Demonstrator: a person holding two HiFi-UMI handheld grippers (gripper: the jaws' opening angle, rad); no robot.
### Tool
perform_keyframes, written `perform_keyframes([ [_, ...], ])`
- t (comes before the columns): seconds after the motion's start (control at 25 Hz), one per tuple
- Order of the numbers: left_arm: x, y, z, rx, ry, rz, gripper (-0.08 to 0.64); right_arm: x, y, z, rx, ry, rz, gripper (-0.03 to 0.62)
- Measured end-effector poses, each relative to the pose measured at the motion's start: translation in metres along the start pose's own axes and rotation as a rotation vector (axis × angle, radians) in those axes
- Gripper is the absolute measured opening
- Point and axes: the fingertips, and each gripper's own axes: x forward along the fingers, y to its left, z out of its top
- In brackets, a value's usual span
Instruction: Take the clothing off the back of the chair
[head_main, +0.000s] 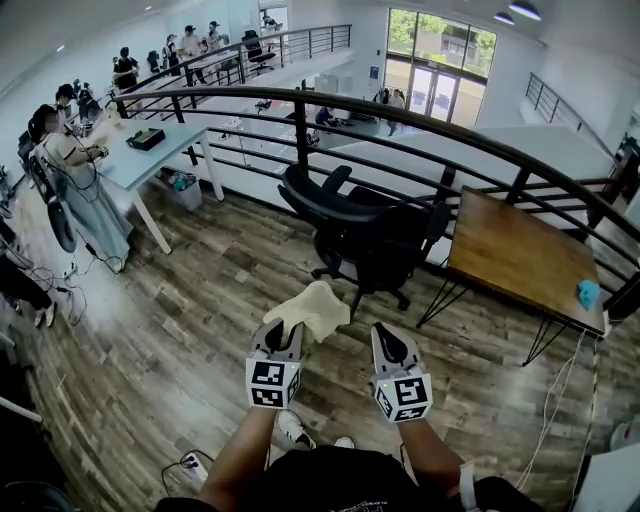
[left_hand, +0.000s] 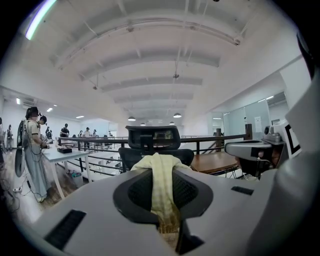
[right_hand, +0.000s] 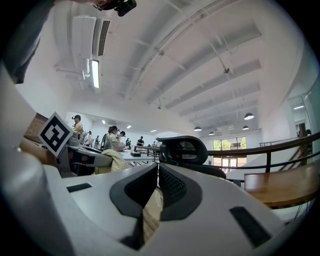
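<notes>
Before the black chair (head_main: 370, 235), pale-yellow clothing (head_main: 312, 308) hangs bunched, limp.

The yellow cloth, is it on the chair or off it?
Off. The cloth hangs bunched from the left gripper, pinched between its fingers, in front of the chair, whose back is bare.

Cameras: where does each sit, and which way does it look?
Head view: on the person's head, down at the chair; forearms, left gripper, right gripper show.
Left gripper view: rides it, along jaws shut on cloth, toward the chair.
Right gripper view: rides it, along shut jaws, toward the chair.
All share the chair.
</notes>
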Motion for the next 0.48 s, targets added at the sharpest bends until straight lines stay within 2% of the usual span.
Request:
perform_keyframes([
  [0.48, 0.0061, 0.0072, 0.0063, 0.003, -0.032, 0.004, 0.067, 0.0083, -0.0041, 0.0009, -0.012, -0.006, -0.02, 0.021],
])
